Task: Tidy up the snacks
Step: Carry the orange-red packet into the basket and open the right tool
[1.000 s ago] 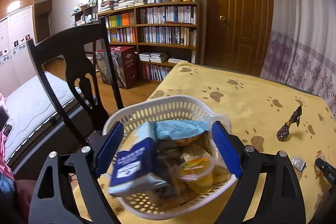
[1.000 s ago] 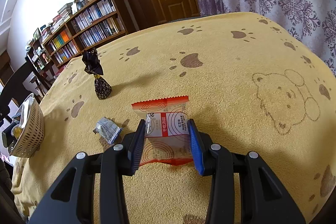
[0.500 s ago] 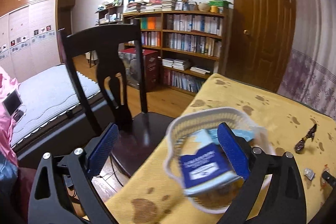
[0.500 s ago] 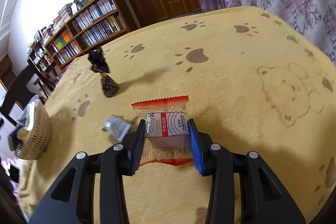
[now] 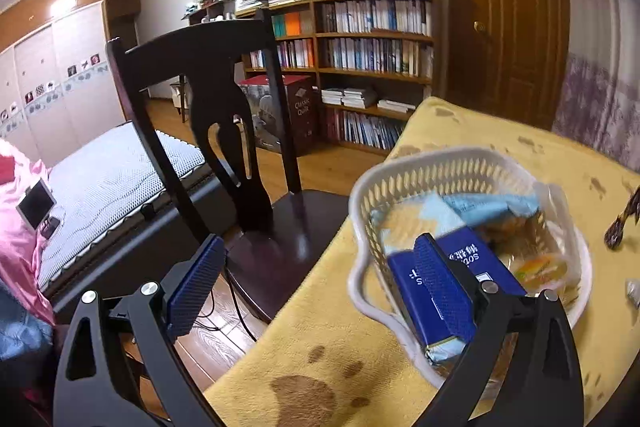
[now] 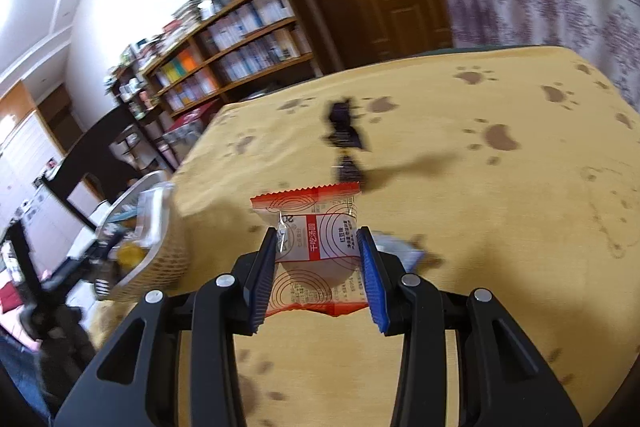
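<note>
**Red-edged snack packet clamped in the right gripper; basket sits at the table's corner**

In the right wrist view the right gripper (image 6: 318,267) fills the lower middle of the frame, its two blue pads pressed against the sides of a snack packet (image 6: 310,251) with red edges and a red label stripe; the packet is held above the yellow tablecloth (image 6: 500,235), which is printed with brown paw marks; a dark wrapped candy (image 6: 346,143) stands blurred above the packet, near the centre of the frame; a small silvery wrapper (image 6: 400,249) shows just to the right of the right pad, on the cloth; the white basket (image 6: 160,251) appears at the left edge of the frame, blurred, at the corner of the table.

In the left wrist view the left gripper (image 5: 316,287) is at the bottom, its fingers spread wide and holding nothing; one pad lies over the dark chair (image 5: 224,147) at lower left, the other in front of the basket (image 5: 440,167) at right; the basket holds a blue box (image 5: 472,267), a pale blue packet (image 5: 492,205) and a small yellow jelly cup (image 5: 540,267); the dark candy (image 5: 622,223) shows at the right edge; a bookshelf (image 5: 360,59) and a wooden door (image 5: 508,7) fill the upper part of the frame; a bed (image 5: 100,179) lies at the left.
</note>
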A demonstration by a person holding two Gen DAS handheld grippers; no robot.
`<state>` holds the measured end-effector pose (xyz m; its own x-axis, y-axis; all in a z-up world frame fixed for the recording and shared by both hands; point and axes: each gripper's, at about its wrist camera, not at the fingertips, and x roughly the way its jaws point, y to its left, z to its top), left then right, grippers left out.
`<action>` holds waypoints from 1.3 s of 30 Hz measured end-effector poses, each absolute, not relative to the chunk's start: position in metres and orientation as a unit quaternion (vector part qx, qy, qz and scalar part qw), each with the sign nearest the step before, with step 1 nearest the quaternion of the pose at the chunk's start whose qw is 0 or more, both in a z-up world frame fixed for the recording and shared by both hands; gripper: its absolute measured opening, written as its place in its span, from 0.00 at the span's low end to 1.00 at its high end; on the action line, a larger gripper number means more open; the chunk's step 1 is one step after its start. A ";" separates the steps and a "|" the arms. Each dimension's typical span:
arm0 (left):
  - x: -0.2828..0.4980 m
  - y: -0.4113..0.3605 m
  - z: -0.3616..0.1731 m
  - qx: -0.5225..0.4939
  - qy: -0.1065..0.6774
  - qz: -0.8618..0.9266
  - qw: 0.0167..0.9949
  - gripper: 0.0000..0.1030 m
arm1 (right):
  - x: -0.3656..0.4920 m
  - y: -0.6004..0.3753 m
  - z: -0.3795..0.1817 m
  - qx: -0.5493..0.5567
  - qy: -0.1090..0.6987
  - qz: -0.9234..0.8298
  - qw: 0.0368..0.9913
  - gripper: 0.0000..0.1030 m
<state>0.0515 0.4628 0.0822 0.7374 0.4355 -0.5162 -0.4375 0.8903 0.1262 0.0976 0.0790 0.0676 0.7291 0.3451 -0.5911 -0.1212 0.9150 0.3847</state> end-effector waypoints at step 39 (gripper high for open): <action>0.027 0.501 0.116 -0.085 0.242 0.226 0.940 0.95 | 0.126 0.275 0.100 0.093 0.355 0.329 0.870 0.46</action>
